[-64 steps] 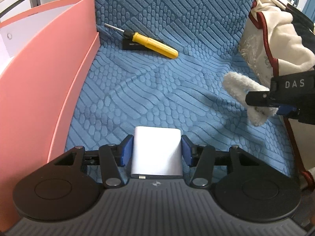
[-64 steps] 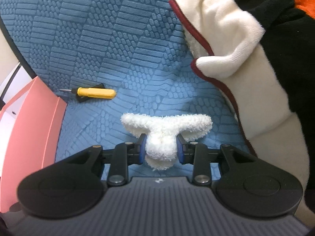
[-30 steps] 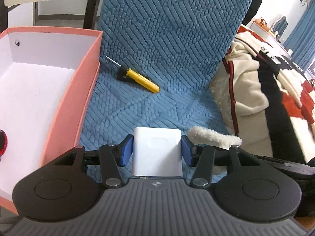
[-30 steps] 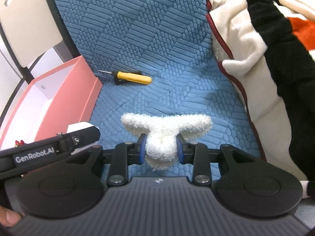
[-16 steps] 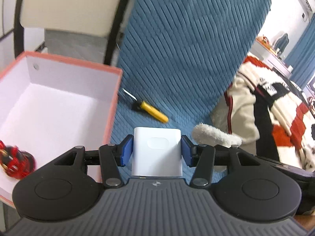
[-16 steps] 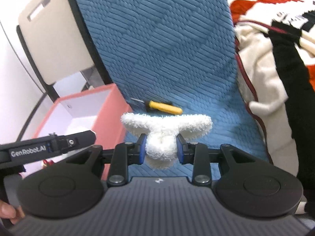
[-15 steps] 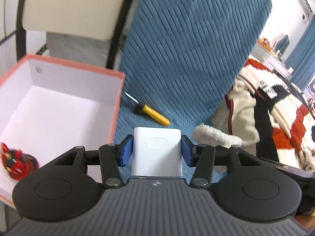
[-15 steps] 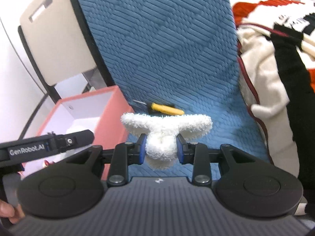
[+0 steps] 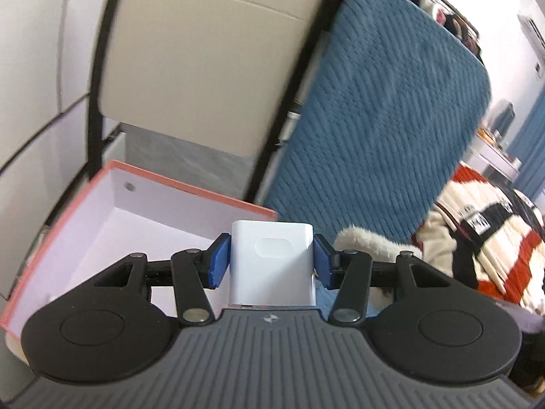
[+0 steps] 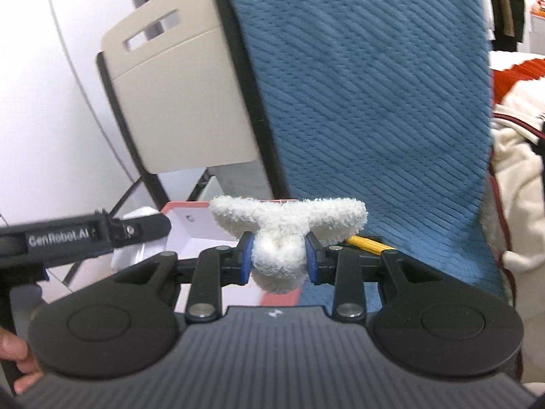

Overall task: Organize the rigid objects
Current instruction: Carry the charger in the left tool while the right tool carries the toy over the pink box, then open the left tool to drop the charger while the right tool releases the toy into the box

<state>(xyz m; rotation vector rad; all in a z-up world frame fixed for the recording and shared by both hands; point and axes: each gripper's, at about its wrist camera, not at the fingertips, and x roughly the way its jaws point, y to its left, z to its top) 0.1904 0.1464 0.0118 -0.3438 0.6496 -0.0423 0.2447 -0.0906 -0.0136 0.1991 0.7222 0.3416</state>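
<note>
Your left gripper (image 9: pixel 270 264) clamps a white charger block (image 9: pixel 271 266) above the pink box (image 9: pixel 190 197); your right gripper (image 10: pixel 278 261) squeezes a fluffy white plush piece (image 10: pixel 286 225).

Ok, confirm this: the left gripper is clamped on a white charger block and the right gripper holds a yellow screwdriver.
Half wrong. The right gripper holds a fluffy white plush piece; the yellow screwdriver lies behind it on the blue cover, as the right wrist view shows. The left gripper is indeed clamped on the white charger block.
</note>
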